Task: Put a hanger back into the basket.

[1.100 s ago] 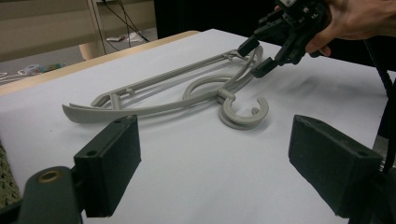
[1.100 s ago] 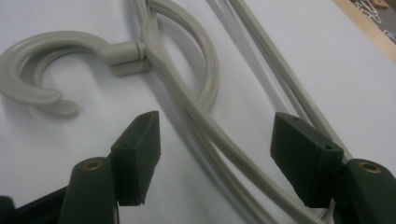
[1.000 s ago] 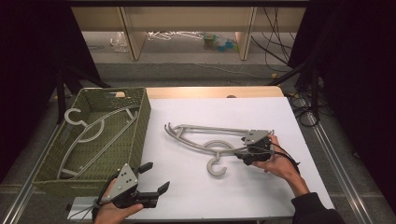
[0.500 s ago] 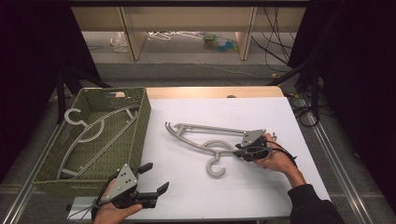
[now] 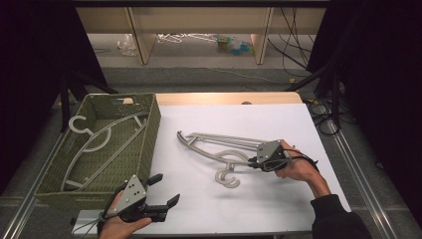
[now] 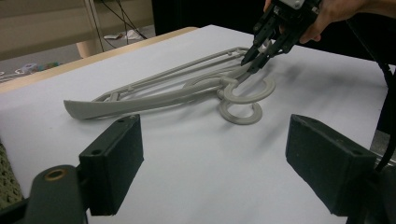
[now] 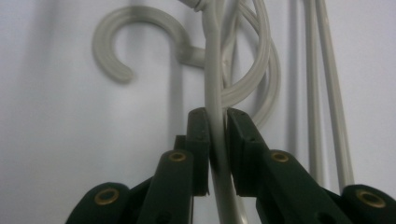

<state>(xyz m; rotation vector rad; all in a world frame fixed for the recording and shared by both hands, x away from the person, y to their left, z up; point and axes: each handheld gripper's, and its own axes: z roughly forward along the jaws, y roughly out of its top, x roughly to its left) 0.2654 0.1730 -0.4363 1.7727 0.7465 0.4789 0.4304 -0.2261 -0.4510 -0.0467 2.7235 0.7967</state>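
Two grey plastic hangers (image 5: 214, 144) lie stacked on the white table top, their hooks (image 5: 228, 178) pointing toward me. My right gripper (image 5: 252, 163) reaches in from the right. Its jaws have just been closing and now pinch a thin bar of the top hanger (image 7: 212, 56) near the hook; the right gripper view shows both pads (image 7: 198, 135) pressed on the bar. The left gripper view also shows the right gripper (image 6: 254, 58) at the hangers (image 6: 154, 95). My left gripper (image 5: 165, 189) rests open at the table's near left edge, jaws wide apart (image 6: 219, 163), with nothing between them.
A green woven basket (image 5: 150, 133) stands at the left of the table with a couple of grey hangers (image 5: 99, 142) lying inside. Cables run along the table's right side. Shelving and clutter on the floor lie beyond the far edge.
The right gripper's jaws have closed onto the hanger's bar while the hand shifted slightly left. The left gripper and the hangers have stayed put.
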